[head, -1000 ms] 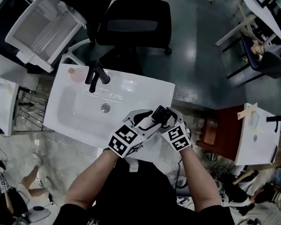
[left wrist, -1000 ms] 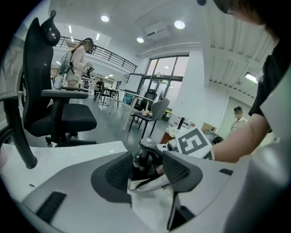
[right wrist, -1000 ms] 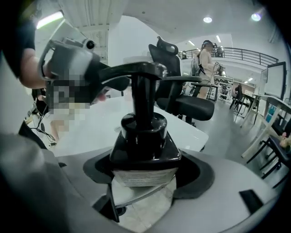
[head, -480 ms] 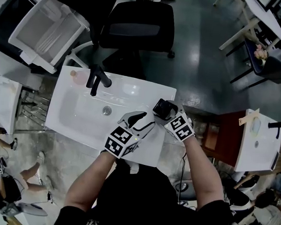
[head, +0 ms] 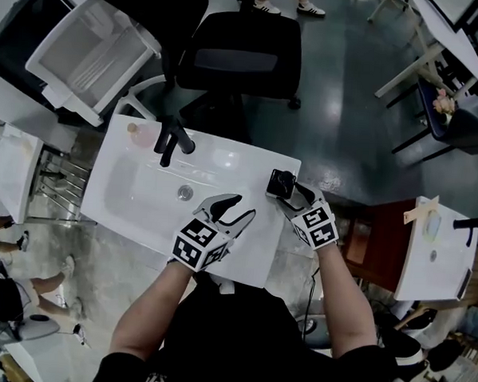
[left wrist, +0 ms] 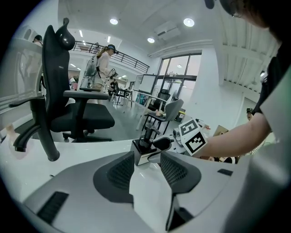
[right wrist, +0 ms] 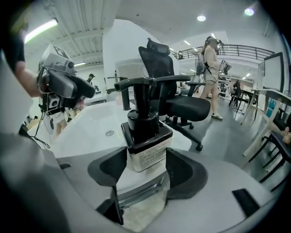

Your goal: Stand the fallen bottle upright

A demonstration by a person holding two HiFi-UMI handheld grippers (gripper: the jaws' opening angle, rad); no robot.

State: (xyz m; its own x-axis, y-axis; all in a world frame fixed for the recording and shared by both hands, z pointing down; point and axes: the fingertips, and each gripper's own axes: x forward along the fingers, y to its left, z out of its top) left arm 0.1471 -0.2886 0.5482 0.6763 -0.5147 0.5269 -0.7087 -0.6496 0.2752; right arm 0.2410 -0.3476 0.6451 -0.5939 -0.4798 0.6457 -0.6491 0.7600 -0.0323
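A square pump bottle (head: 279,183) with a black top and pale label stands upright on the right end of the white sink (head: 142,201). My right gripper (head: 287,194) reaches it from the near side. Its jaws are closing, and in the right gripper view the pads lie against both sides of the bottle (right wrist: 146,136) at my right gripper (right wrist: 146,157). My left gripper (head: 240,208) hangs over the sink's near rim, left of the bottle. Its jaws are closing with nothing between them, as the left gripper view shows at my left gripper (left wrist: 148,161), which has the bottle (left wrist: 144,148) ahead.
A black faucet (head: 174,139) rises at the sink's back, with a pink object (head: 138,131) beside it. A black office chair (head: 242,59) stands behind the sink. The bottle is close to the sink's right edge, beyond which is a dark red cabinet (head: 380,233).
Both grippers were together at the bottle a second ago. My left gripper has drawn back to the left, away from it. The bottle and my right gripper have shifted toward the sink's far right corner.
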